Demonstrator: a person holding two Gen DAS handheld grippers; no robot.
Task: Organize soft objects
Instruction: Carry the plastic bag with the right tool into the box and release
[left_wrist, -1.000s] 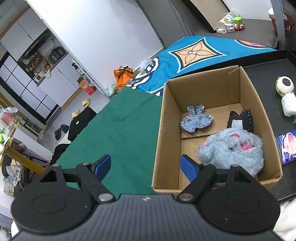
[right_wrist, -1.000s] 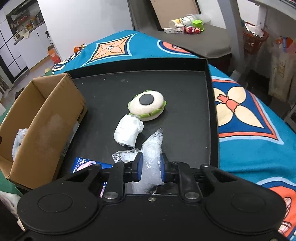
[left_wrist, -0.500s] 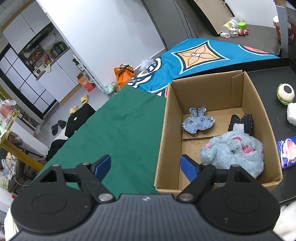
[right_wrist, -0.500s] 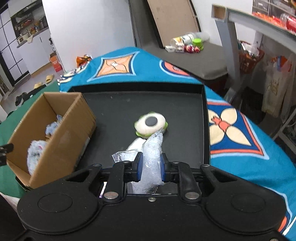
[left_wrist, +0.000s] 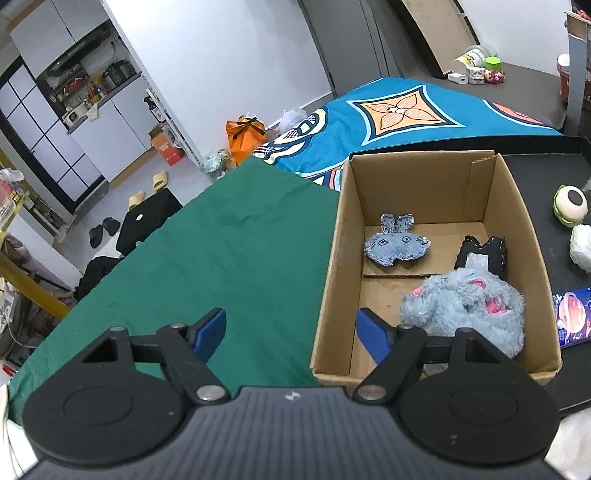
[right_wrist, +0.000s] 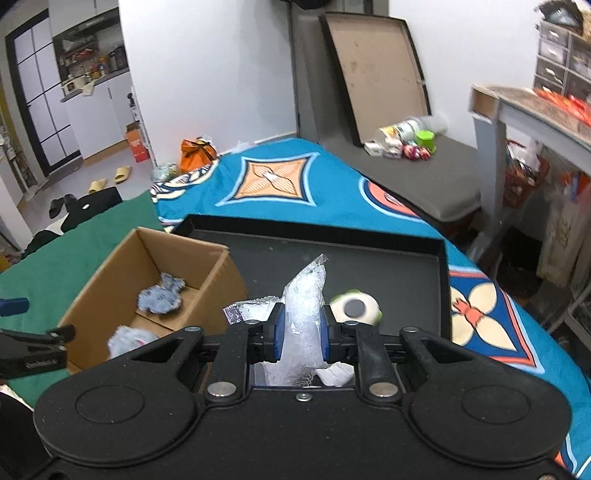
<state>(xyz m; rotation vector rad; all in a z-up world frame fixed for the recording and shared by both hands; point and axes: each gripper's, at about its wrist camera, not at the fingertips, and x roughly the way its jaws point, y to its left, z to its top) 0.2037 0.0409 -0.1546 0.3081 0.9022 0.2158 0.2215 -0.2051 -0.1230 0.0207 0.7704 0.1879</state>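
Plastic bag pinched above the tray

Right gripper clamps a clear crinkled plastic bag, lifted over the black tray. Left gripper, jaws spread and just narrowed slightly with nothing between them, straddles the cardboard box wall. Inside, a grey plush lies at 5 o'clock, a denim bunny beyond it. At 2 o'clock on the tray sits an eyeball toy.

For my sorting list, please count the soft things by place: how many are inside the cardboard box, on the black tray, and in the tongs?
Inside the cardboard box: 3 (denim bunny, black pouch, grey plush)
On the black tray: 2 (eyeball toy, white wad)
In the right tongs: 1 (clear plastic bag)
Total: 6
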